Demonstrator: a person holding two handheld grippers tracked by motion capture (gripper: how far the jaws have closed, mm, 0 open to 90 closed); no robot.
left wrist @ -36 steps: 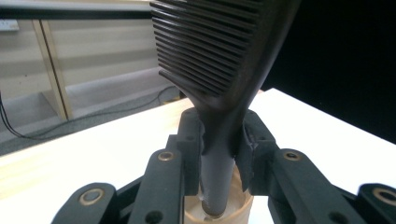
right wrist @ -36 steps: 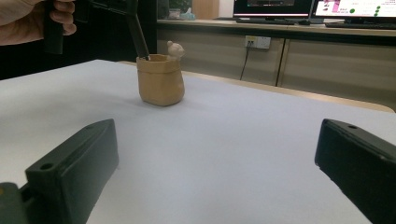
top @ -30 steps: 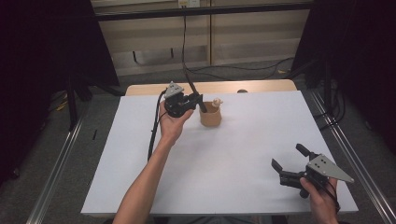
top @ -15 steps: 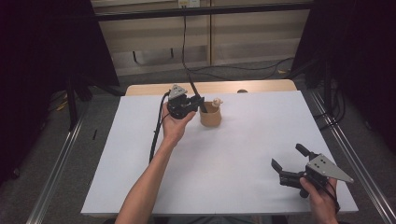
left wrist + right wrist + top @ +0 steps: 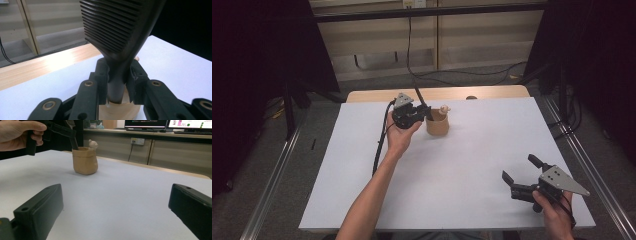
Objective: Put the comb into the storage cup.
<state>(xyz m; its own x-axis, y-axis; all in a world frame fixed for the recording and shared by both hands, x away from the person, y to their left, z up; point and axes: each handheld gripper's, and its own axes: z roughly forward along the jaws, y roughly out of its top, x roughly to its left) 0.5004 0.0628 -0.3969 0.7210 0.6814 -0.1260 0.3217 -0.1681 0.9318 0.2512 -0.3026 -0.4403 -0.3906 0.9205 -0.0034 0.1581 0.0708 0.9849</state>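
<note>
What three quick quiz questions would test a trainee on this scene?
1. True or false: the left gripper is shut on the comb.
2. Which gripper is open? A) left B) right
3. Where does the comb's lower end sit?

Key:
1. True; its jaws clamp the comb's neck.
2. B; the right gripper has wide jaws with nothing between them.
3. In the tan holder on the table, beside a small pale knob.

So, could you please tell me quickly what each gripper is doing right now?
Left gripper: closed on the black comb, its handle end in the tan holder.
Right gripper: open, holding nothing.
</note>
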